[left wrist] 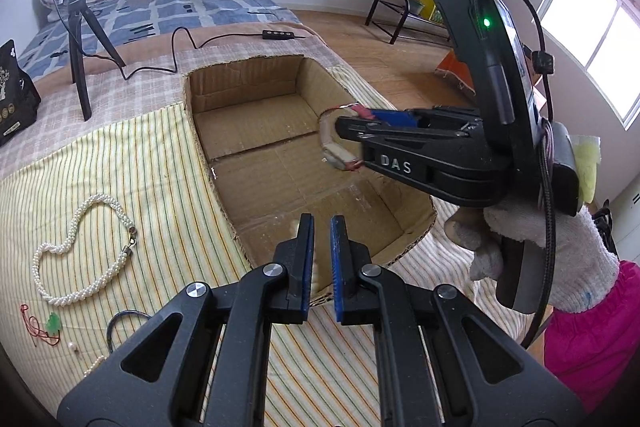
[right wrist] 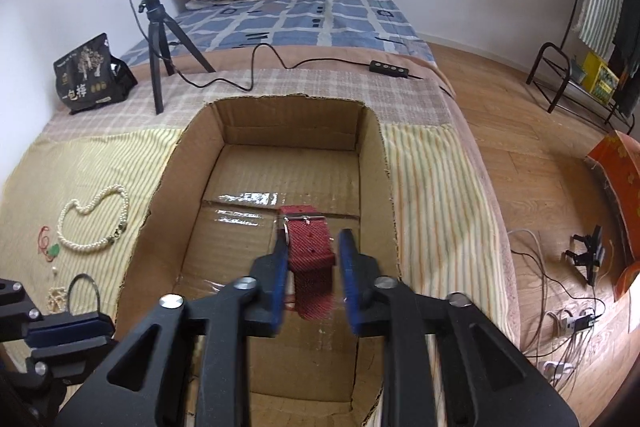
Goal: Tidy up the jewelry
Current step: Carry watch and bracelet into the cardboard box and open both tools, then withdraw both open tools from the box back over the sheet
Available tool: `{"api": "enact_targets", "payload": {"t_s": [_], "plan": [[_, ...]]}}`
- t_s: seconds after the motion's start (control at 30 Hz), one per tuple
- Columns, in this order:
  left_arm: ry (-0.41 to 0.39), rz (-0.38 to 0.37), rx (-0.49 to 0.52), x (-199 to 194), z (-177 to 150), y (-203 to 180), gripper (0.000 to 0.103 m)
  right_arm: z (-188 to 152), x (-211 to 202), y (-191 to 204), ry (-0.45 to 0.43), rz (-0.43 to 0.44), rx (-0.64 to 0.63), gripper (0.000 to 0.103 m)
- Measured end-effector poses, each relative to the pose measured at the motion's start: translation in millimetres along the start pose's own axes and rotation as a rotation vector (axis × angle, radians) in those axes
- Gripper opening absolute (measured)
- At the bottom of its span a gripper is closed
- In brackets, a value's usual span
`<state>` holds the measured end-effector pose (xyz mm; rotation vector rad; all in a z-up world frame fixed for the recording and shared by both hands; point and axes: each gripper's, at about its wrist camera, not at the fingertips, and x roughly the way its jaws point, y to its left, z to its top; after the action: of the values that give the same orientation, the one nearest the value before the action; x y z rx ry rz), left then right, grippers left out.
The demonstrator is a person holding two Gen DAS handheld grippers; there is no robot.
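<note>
1. My left gripper (left wrist: 320,219): black frame, blue pads, jaws a narrow gap apart with nothing clamped. It points down over the near rim of the open brown cardboard box (left wrist: 248,87). Something cream shows just behind its left finger; I cannot tell what.
2. My right gripper (right wrist: 313,237): same build, jaws parted wider, held in my white knit-gloved hand (left wrist: 560,251) over the box interior.
3. Red woven watch strap with metal buckle (right wrist: 310,259): between my right gripper's pads, clear of the right one and close against the left; whether it touches I cannot tell.
4. White beaded pearl necklace (left wrist: 80,259): left of my left gripper, on the yellow striped cloth (left wrist: 140,167).
5. Green pendant on red cord (left wrist: 52,323): nearer me than the necklace, same cloth.
</note>
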<state>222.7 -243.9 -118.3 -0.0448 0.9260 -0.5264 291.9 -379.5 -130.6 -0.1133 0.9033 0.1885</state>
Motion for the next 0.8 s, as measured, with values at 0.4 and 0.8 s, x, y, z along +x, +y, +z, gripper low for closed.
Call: {"api": "enact_targets", "payload": {"t_s": [0.4, 0.8], "plan": [[-0.020, 0.022, 0.015, -9.0, -1.8, -0.7, 0.045, 4.1, -14.4, -8.0, -0.056, -0.030, 0.054, 0.066], [-0.068, 0.044, 0.006, -46.2, -6.5, 17.3, 0.045, 0.4, -46.5, 1.8, -0.086, -0.038, 0.060, 0.066]]}}
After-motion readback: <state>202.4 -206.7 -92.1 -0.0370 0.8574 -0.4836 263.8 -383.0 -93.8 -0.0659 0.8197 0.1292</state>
